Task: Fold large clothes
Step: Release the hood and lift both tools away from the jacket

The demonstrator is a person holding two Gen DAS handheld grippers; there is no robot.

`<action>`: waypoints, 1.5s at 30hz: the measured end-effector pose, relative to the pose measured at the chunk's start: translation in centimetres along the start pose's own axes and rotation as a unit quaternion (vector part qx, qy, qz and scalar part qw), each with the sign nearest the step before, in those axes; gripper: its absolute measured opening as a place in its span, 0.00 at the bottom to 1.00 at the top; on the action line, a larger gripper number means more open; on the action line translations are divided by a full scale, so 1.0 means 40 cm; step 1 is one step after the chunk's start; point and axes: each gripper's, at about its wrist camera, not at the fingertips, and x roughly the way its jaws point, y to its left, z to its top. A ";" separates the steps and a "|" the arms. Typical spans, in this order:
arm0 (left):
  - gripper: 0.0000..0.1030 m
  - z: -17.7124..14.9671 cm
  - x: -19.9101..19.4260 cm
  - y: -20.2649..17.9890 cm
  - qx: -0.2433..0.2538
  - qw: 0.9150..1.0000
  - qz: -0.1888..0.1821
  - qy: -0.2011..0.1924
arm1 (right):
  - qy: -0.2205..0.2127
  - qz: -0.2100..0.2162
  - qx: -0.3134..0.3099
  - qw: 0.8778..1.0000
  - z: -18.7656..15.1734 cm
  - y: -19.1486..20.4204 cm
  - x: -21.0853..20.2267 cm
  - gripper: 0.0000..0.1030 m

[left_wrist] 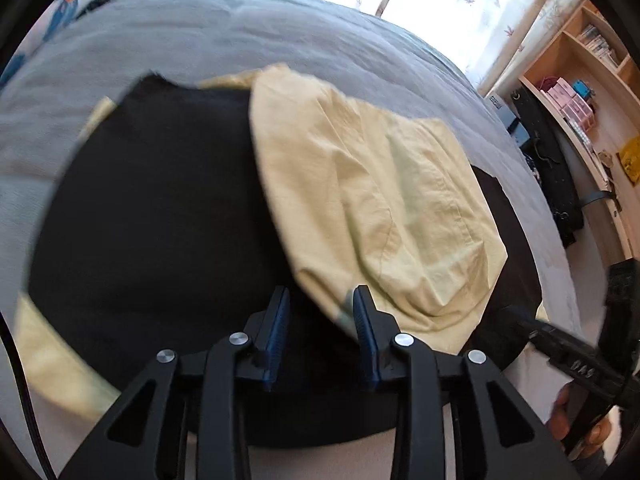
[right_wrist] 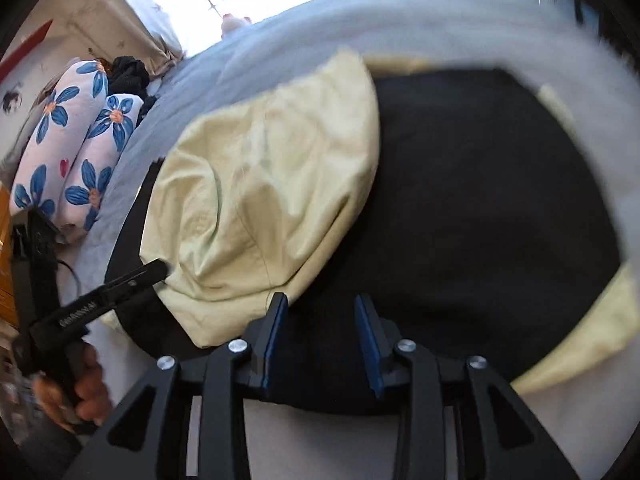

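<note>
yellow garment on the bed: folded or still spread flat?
Partly folded. One flap of the yellow garment is turned over onto the black garment; yellow edges still stick out beyond the black on the grey bedspread.

Both wrist views downward, close, shared garment (left_wrist: 360,200)

A large black cloth garment (left_wrist: 160,216) lies spread on a grey quilted bed cover (left_wrist: 248,36), reaching the cover's near edge. A pale yellow cotton garment (left_wrist: 360,200) is folded over its right part, and more yellow cloth peeks out along the black garment's left side. The left gripper (left_wrist: 320,304) hangs over the near edge of the yellow fold, its blue-padded jaws apart with nothing pinched. At the right edge a hand (left_wrist: 568,412) holds the right gripper (left_wrist: 520,320), blurred. Wooden shelves (left_wrist: 580,92) stand beyond the bed's right side.
</note>
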 end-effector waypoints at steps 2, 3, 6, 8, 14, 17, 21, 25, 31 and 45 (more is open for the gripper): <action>0.33 -0.006 -0.045 -0.002 0.011 0.999 0.021 -0.022 | -0.031 -0.001 -0.014 0.999 0.015 0.020 -0.036 0.34; 0.38 -0.002 -0.074 -0.002 0.016 0.999 0.031 -0.038 | -0.045 0.003 -0.019 0.999 0.024 0.032 -0.050 0.34; 0.40 0.022 -0.121 -0.013 0.020 0.996 0.032 -0.079 | -0.069 0.018 -0.035 0.997 0.060 0.078 -0.043 0.34; 0.40 0.048 -0.110 -0.021 0.018 0.995 0.026 -0.090 | -0.068 0.024 -0.040 0.997 0.078 0.102 -0.019 0.34; 0.38 0.103 0.013 -0.051 -0.007 0.998 0.010 -0.065 | -0.066 0.035 -0.055 0.996 0.111 0.177 0.088 0.34; 0.34 0.106 0.094 -0.032 -0.009 0.997 0.070 -0.037 | -0.059 -0.010 -0.047 0.997 0.111 0.139 0.137 0.33; 0.34 0.085 0.127 0.024 -0.023 0.997 0.060 -0.035 | -0.044 -0.062 -0.005 0.997 0.093 -0.003 0.158 0.03; 0.46 0.067 0.121 0.010 0.005 0.995 0.085 -0.043 | -0.044 -0.043 -0.004 0.998 0.075 -0.040 0.129 0.00; 0.49 0.068 0.090 0.014 -0.016 0.995 0.096 -0.036 | -0.044 -0.036 0.003 0.998 0.072 -0.014 0.090 0.04; 0.51 0.005 -0.195 -0.063 -0.011 0.988 0.137 -0.073 | -0.088 0.007 0.018 0.996 0.051 0.083 -0.164 0.05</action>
